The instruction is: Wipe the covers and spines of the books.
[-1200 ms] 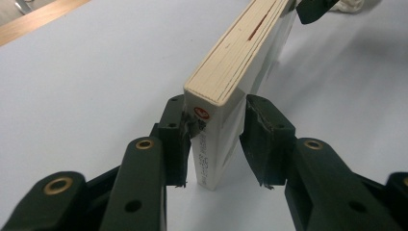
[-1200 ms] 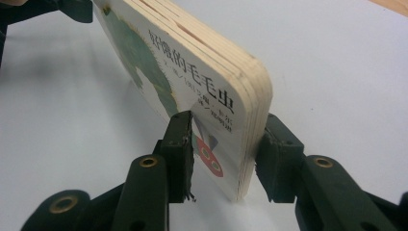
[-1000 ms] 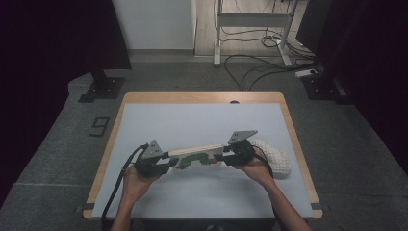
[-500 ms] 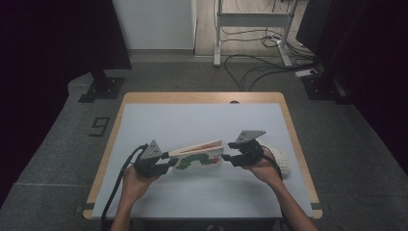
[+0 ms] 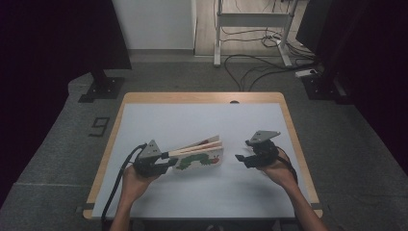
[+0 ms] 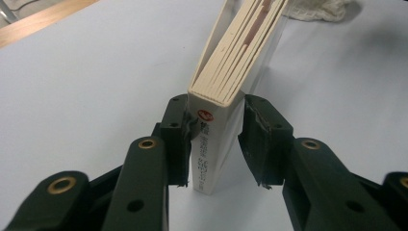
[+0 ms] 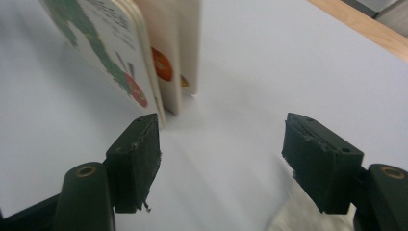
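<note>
Far left of the high view, a dark stand foot [image 5: 98,89] sits on the grey floor above and left of the table [image 5: 202,115], and a small dark marker [image 5: 99,126] lies on the floor just off the table's left edge. Coming in from the bottom left, the person's left hand [image 5: 132,180] holds the left gripper [image 5: 166,162], its cable [image 5: 115,185] looping down over the table's near-left edge. That gripper is clamped on the spine end of the board book [image 5: 199,155]; in the left gripper view the book [image 6: 235,53] stands on edge with both black pads pressed against its sides, pages fanning apart toward the top of the frame. The book sits low and left of centre on the pale tabletop, caterpillar cover facing the camera.

Moving right, a strip of bare tabletop lies between the book's free end and the right gripper [image 5: 243,157], low right of centre. Its jaws have just been opening and stand wide apart with nothing between them; in the right gripper view the book's page corners [image 7: 144,62] hang just above the left pad, not touching. A crumpled white cloth [image 6: 317,7] shows at the top right of the left gripper view, beyond the book. Top right of the high view: cables [image 5: 260,62] trail across the floor beneath a metal frame [image 5: 252,24].
</note>
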`<action>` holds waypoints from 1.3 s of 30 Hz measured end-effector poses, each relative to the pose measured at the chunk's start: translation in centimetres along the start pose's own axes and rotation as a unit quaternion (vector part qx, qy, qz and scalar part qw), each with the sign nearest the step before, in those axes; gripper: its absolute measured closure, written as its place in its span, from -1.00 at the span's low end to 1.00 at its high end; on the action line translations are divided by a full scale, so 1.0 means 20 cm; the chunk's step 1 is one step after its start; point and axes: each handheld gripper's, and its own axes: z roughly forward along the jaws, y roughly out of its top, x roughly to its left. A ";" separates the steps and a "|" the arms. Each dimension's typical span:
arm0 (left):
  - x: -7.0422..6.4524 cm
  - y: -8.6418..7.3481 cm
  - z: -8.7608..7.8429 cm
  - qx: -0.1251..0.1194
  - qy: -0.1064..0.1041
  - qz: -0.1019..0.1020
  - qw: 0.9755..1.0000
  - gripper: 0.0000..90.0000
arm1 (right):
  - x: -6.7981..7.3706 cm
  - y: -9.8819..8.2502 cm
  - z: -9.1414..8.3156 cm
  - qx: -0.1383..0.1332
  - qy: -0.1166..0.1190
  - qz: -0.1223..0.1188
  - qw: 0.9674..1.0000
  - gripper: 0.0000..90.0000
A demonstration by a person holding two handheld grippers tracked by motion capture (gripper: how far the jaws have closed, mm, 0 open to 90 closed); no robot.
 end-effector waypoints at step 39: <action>0.02 0.00 0.00 -0.008 -0.004 -0.010 1.000 0.42 | -0.25 -0.37 -0.09 0.059 -0.080 0.095 0.990 0.43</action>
